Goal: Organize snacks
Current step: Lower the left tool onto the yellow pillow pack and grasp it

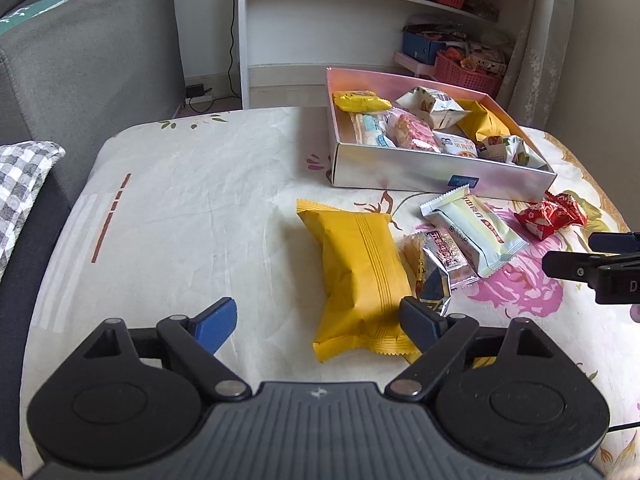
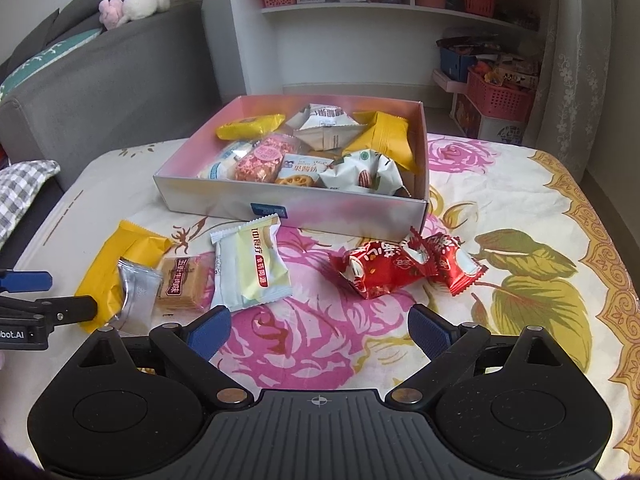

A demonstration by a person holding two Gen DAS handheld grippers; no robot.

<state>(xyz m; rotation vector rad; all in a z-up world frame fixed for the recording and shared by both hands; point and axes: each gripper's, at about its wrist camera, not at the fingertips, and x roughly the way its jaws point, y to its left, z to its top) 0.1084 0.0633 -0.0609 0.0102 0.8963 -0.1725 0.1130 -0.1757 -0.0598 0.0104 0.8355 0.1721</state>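
Observation:
A shiny box [image 1: 432, 170] [image 2: 224, 200] holds several snack packs. Loose on the floral cloth lie a yellow pack [image 1: 356, 276] [image 2: 120, 256], a silver-and-orange cracker pack [image 1: 434, 266] [image 2: 180, 284], a pale green pack [image 1: 476, 232] [image 2: 254, 266] and two red packs [image 1: 550, 214] [image 2: 404, 266]. My left gripper [image 1: 320, 320] is open and empty just in front of the yellow pack; it also shows in the right wrist view [image 2: 44, 292]. My right gripper [image 2: 320, 330] is open and empty, short of the red packs; it also shows in the left wrist view [image 1: 592, 256].
A grey sofa [image 1: 80, 80] with a checked cushion [image 1: 20, 184] stands to the left. White shelves [image 1: 360, 8] and pink baskets [image 2: 500, 96] stand behind the table. The table's left part [image 1: 180, 200] is bare cloth.

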